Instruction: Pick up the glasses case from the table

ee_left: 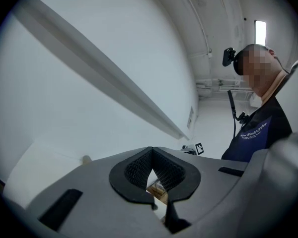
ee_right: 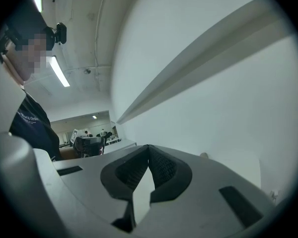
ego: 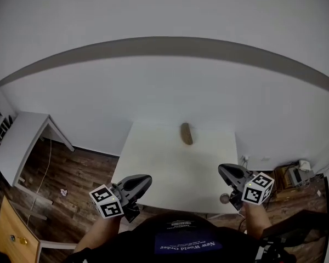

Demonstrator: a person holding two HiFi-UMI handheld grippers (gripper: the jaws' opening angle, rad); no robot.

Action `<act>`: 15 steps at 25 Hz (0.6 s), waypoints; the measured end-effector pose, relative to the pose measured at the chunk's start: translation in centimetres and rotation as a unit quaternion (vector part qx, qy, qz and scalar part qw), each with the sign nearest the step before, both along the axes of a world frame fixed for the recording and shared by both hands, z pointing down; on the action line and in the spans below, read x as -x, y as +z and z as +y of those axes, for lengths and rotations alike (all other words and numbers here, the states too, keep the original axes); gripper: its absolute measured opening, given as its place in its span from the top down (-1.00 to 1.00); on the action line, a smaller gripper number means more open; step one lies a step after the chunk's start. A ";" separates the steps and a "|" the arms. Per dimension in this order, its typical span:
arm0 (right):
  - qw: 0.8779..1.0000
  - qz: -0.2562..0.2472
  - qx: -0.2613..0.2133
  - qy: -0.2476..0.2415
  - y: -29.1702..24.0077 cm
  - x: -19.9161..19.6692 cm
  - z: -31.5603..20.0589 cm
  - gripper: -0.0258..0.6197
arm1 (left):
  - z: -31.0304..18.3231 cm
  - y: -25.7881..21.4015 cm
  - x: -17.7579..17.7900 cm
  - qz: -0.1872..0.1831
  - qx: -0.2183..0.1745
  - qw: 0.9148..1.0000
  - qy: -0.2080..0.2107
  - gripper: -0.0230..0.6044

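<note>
My glasses case (ego: 186,133) is a brown, oblong thing lying flat near the far edge of the white table (ego: 170,169), lengthwise toward me.

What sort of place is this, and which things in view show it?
Probably an office or workroom: a plain white table against a bare wall, a second white desk on wood-look flooring, and a ceiling strip light.

1. An office-like workroom: a plain white bench (ego: 170,174) stands against a bare white wall (ego: 170,92).
2. Left of the bench lie a wood-plank floor (ego: 82,171) and a second white table (ego: 19,141).
3. Above the bench, a strip light (ee_right: 58,72) and exposed ceiling conduit (ee_right: 100,24).
</note>
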State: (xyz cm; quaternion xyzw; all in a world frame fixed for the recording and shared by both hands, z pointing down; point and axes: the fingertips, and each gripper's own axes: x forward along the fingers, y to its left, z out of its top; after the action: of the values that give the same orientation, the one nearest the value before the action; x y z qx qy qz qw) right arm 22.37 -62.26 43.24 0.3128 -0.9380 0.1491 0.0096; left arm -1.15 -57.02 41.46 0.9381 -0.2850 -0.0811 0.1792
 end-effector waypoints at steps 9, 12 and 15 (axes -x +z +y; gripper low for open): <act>0.999 -0.001 0.022 -0.029 2.5 2.4 -5.4 0.92 | -4.4 1.3 1.7 -0.008 0.015 1.000 -0.022 0.92; 1.000 0.006 0.024 -0.011 2.7 5.0 -7.8 0.92 | -7.1 1.9 4.2 0.002 0.016 1.000 -0.001 0.92; 1.000 0.000 0.023 0.012 1.8 8.7 -10.3 0.92 | -10.3 1.7 7.6 0.012 0.008 1.000 0.026 0.92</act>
State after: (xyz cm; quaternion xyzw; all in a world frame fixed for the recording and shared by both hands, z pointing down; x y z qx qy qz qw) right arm 13.64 -72.52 45.04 0.3239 -0.9304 0.1708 0.0155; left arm -8.75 -67.29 43.14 0.9426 -0.2594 -0.0856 0.1921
